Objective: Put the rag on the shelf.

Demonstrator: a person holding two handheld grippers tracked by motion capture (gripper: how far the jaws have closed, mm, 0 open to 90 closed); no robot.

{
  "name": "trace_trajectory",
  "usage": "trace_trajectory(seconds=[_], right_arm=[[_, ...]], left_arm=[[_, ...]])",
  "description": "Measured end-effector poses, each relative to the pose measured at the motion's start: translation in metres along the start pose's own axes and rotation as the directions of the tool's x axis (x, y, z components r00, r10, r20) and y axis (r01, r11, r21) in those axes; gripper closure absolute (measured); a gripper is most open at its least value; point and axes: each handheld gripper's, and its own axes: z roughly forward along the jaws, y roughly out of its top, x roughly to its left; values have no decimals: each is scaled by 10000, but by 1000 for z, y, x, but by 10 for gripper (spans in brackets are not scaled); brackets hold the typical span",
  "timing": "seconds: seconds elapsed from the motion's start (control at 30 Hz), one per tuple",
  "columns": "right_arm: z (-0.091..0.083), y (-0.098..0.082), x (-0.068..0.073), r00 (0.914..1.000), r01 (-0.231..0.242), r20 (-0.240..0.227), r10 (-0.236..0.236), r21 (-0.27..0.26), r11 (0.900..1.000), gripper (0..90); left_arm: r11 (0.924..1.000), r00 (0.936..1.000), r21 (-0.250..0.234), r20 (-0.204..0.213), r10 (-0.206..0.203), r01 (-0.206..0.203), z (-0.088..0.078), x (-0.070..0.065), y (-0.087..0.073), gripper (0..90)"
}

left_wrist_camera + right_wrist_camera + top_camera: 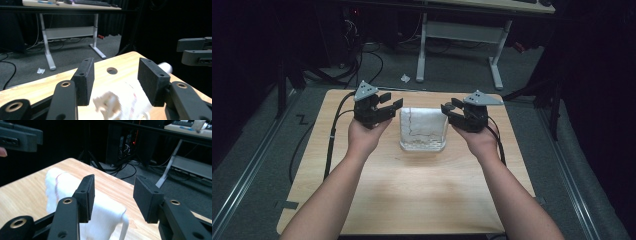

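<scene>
A folded white cloth (423, 129) with a thin dark line across it lies in the middle of the wooden table (412, 195). My left gripper (391, 101) hovers just left of the cloth's far corner, jaws apart and empty. My right gripper (450, 106) hovers just right of the cloth, also open and empty. In the left gripper view the left gripper (117, 80) stands wide above the blurred cloth (117, 100), with the other gripper (197, 51) off to the right. In the right gripper view the right gripper (113, 195) stands over the cloth (67, 187), not touching it.
Beyond the table's far edge are a grey floor, a desk on white legs (459, 45), cables (362, 60) and a scrap of paper (405, 78). The tabletop has a round hole (112, 70) near its far edge. Dark surroundings flank both sides.
</scene>
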Motion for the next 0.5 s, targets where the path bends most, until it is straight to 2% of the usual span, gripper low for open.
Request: trace_trajectory(seconds=[0.03,0.07,0.1,0.13,0.17,0.27,0.33,0.37,0.4,0.43,0.47,0.5], right_arm=[[-8,-6,5,9999,85,-89,-85,-19,10000,506],[-11,-9,8,9999,135,-103,-135,23,9999,502],[-14,-13,10,9997,180,-154,-179,18,9998,494],[-17,-17,12,9997,110,-212,-108,101,9999,485],[-18,-20,13,9996,90,-265,-86,161,9998,480],[-24,-36,19,9993,311,-216,-302,418,9986,467],[-27,-46,23,9991,335,-271,-319,573,9978,462],[-28,-54,26,9992,294,-286,-276,678,9973,459],[-29,-60,28,9992,287,-295,-266,730,9969,459],[-29,-66,30,9991,306,-311,-282,801,9963,457],[-30,-72,33,9990,370,-286,-347,851,9957,457],[-30,-77,35,9988,416,-285,-391,909,9950,457]], left_arm=[[10000,9999,-65,99,36,-35,-6,-4,-6,474],[9999,9993,135,370,0,-5,-13,-9,-17,475],[9999,9993,135,370,0,-5,-13,-9,-17,474],[9996,9984,259,564,58,-73,-19,-14,-29,469],[9993,9983,290,537,235,-251,-23,-18,-38,468],[9973,9972,649,690,286,-331,-29,-26,-63,462],[9965,9969,752,727,300,-355,-30,-28,-70,461],[9948,9969,923,701,369,-433,-32,-30,-80,459],[9898,9949,1327,934,390,-512,-31,-32,-98,452],[9846,9938,1638,1019,448,-612,-29,-34,-107,443],[9799,9931,1864,1052,521,-711,-29,-35,-114,436],[9799,9931,1864,1052,521,-711,-29,-35,-114,434]])
